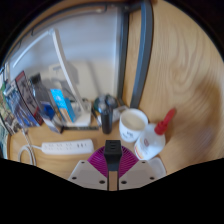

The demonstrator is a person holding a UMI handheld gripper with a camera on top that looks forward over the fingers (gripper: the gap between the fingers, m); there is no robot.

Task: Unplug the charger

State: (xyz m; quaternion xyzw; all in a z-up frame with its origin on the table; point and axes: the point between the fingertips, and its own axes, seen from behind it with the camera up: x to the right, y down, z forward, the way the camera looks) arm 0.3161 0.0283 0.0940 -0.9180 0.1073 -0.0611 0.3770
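the gripper [113,160] has both pink pads [100,158] pressed against a small black charger [114,150], pinching it just above a wooden desk [185,90]; a white power strip [67,147] lies to the left of the fingers; a white mug [133,124] and a white bottle with a red cap [155,139] stand just beyond on the right; a dark desk leg [143,50] rises behind the mug.

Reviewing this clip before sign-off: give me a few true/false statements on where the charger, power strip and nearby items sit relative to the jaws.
1. A black charger sits between the pink pads. True.
2. The white power strip lies on the wooden desk. True.
3. The white mug is tipped on its side. False: it stands upright.
4. The glue bottle has a blue cap. False: the cap is red.
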